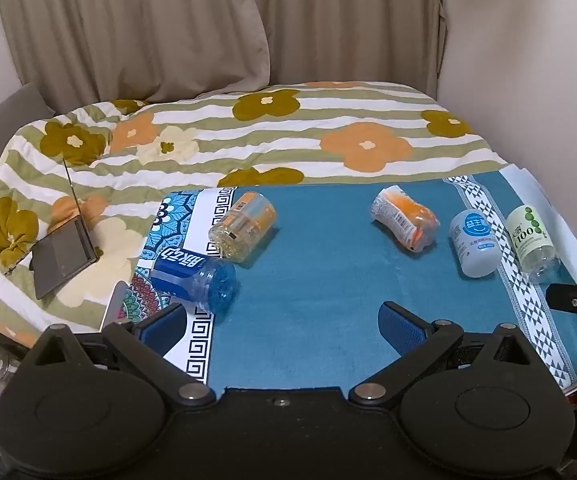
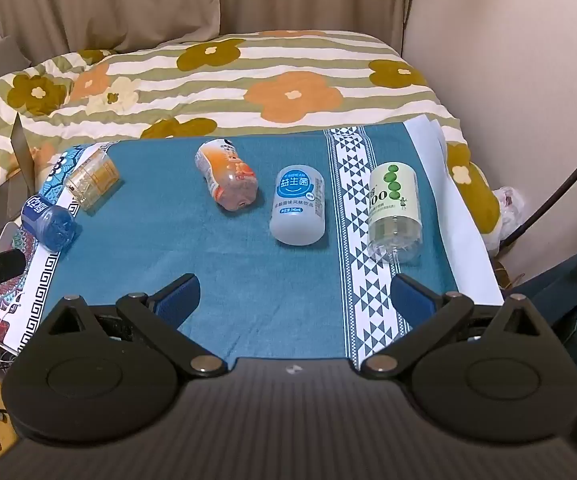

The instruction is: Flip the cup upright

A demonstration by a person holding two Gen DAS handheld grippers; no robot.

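Several cut-bottle cups lie on their sides on a teal cloth (image 1: pixel 320 280). A blue cup (image 1: pixel 196 276) lies nearest my left gripper (image 1: pixel 284 320), just ahead of its left finger. A clear orange-banded cup (image 1: pixel 244 226), an orange-labelled cup (image 1: pixel 406 218), a white cup (image 1: pixel 474 242) and a green-dotted clear cup (image 1: pixel 532 240) lie further off. My right gripper (image 2: pixel 294 292) is open and empty, with the white cup (image 2: pixel 298 210) and the green-dotted cup (image 2: pixel 394 212) ahead of it. Both grippers are open and hold nothing.
The cloth (image 2: pixel 216 272) lies on a table at the foot of a bed with a flowered quilt (image 1: pixel 272 140). An open laptop (image 1: pixel 64 252) rests on the quilt at the left. Curtains (image 1: pixel 168 20) and a wall stand behind. A black cable (image 2: pixel 560 188) runs at the right.
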